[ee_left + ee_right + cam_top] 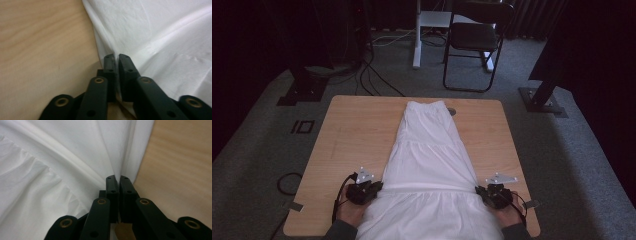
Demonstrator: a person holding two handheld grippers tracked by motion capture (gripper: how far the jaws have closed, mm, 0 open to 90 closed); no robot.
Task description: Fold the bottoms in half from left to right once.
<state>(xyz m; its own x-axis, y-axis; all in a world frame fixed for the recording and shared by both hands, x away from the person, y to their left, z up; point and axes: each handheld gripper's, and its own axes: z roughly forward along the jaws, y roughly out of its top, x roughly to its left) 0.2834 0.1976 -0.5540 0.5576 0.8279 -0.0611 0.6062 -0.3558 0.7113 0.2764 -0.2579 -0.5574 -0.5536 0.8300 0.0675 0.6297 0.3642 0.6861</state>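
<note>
L gripper (373, 187): jaws pressed together, pinching the left edge of the white skirt (428, 165) at a seam; cloth caught between the pads in the left gripper view (116, 58). Skirt lies flat lengthwise down the middle of the wooden table (347, 135), narrow waist end far, wide ruffled hem hanging over the near edge. R gripper (484, 192): jaws likewise closed on the right edge at the same seam line (118, 178).

Progress, judged: both side grips made, garment spread & roughly smooth. No fold yet visible. Left to do: prob. lift both edges and carry the near part over toward the waist, then further folds. Early stage.
</note>
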